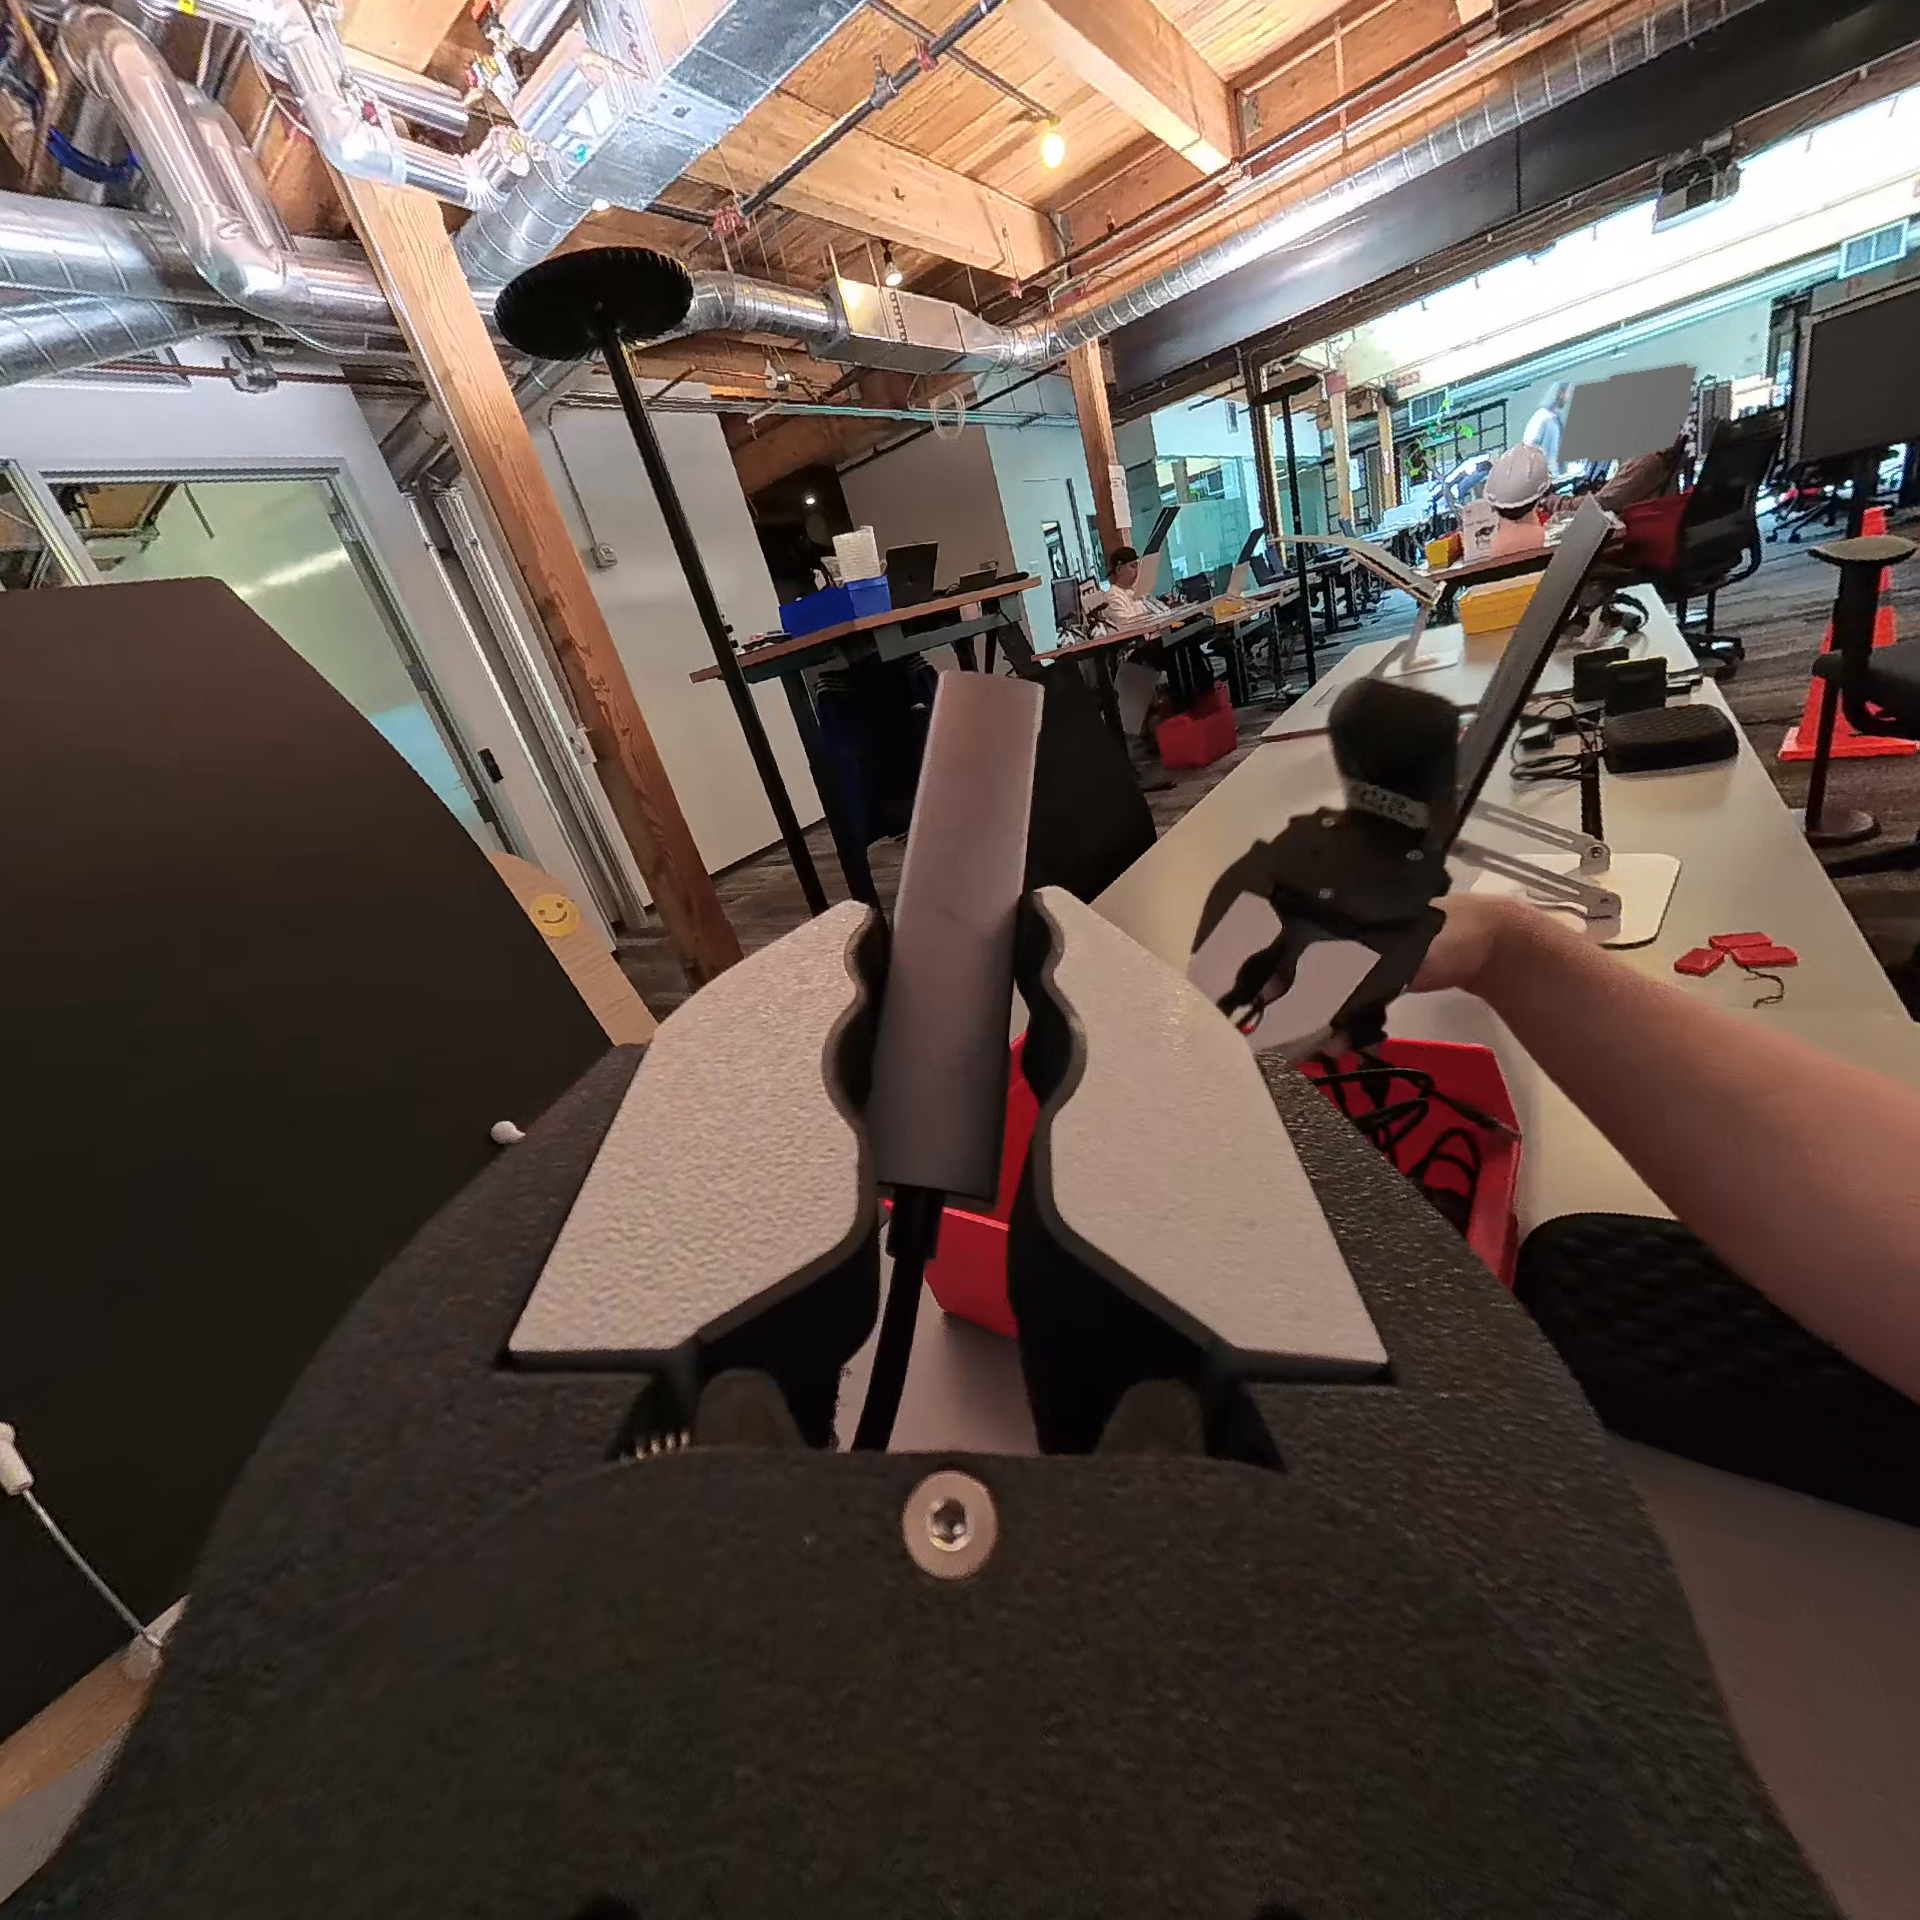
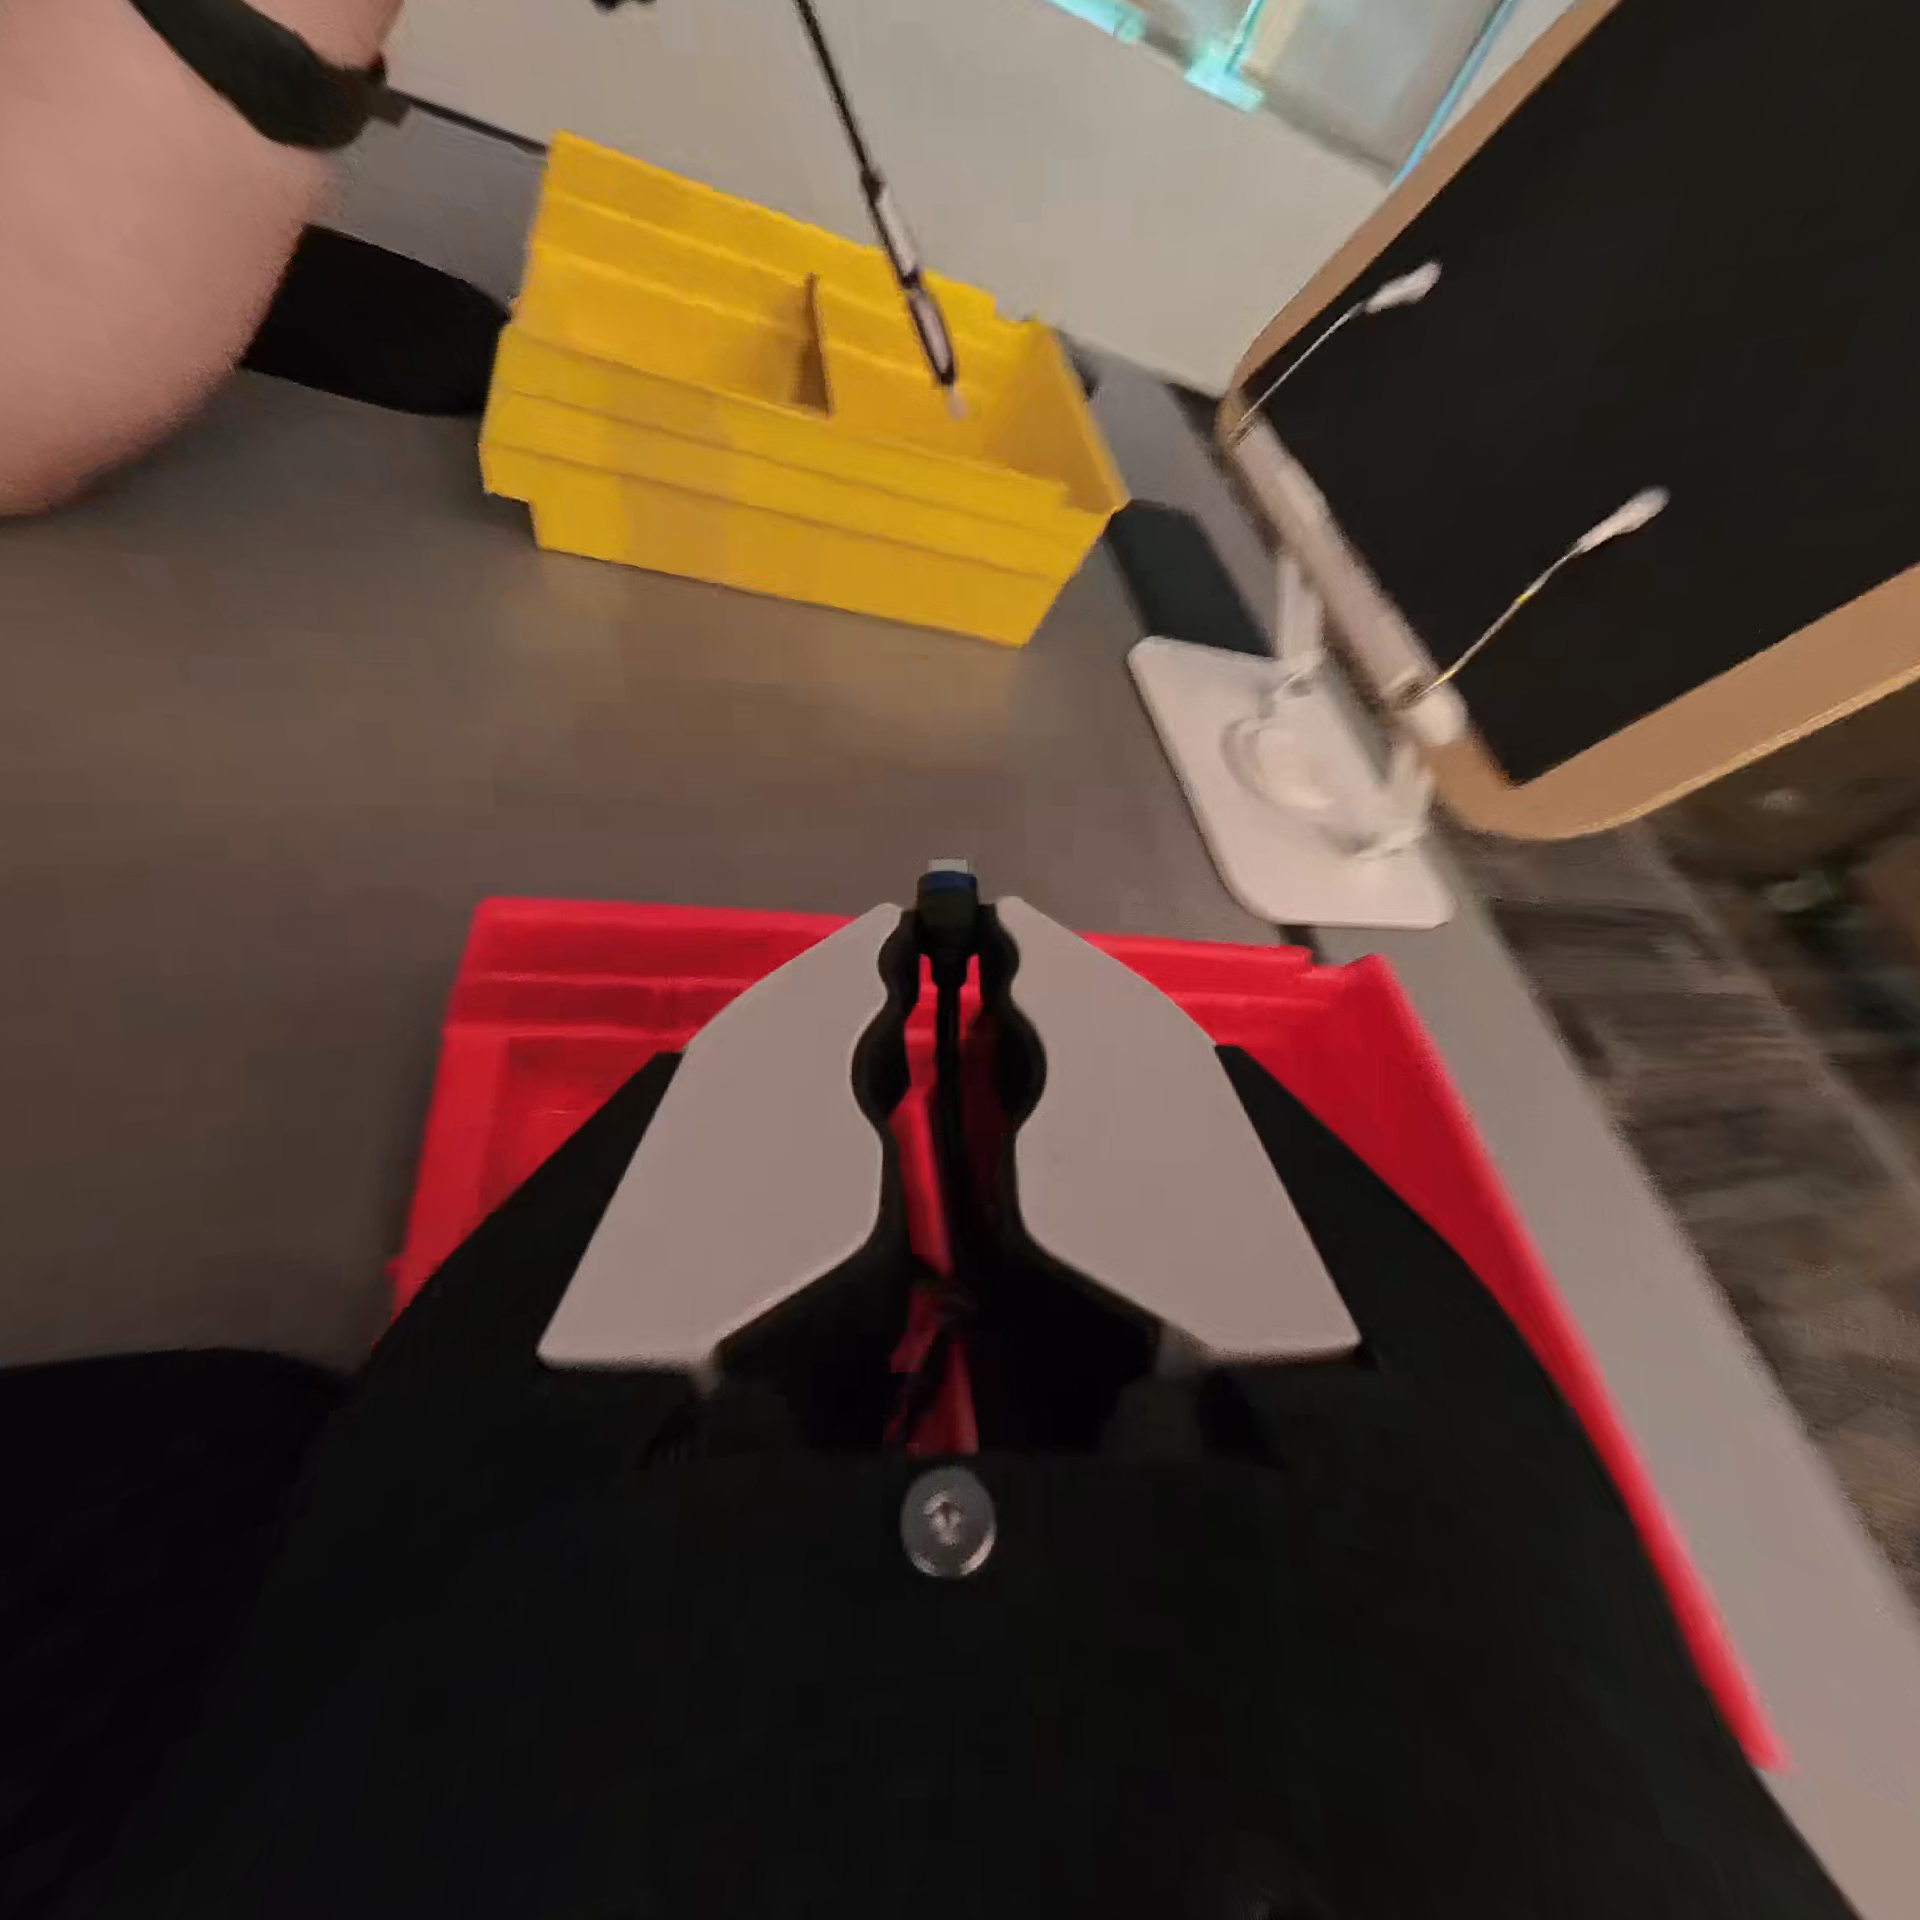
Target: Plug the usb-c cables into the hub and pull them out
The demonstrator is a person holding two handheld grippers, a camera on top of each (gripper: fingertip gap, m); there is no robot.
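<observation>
My left gripper [image 1: 948, 920] is shut on a flat grey hub [image 1: 961, 935] and holds it upright, tilted up above the table. The hub's own black cable [image 1: 902, 1320] hangs down between the fingers. My right gripper [image 2: 948, 909] is shut on the black plug of a usb-c cable [image 2: 948, 904], whose metal tip pokes out past the fingertips; the cable runs back between the fingers. It is held above a red bin [image 2: 644, 997]. In the left wrist view the right gripper [image 1: 1299, 977] shows farther off, over the red bin [image 1: 1455, 1132] with black cables in it.
A yellow divided bin [image 2: 790, 468] stands on the grey table [image 2: 260, 779] beyond the red one. A white stand base [image 2: 1278, 769] and a black panel with wood edge [image 2: 1621, 395] are at the right. A dangling black cable [image 2: 894, 229] hangs over the yellow bin. The left gripper's tips are roughly 25 centimeters from the right gripper's.
</observation>
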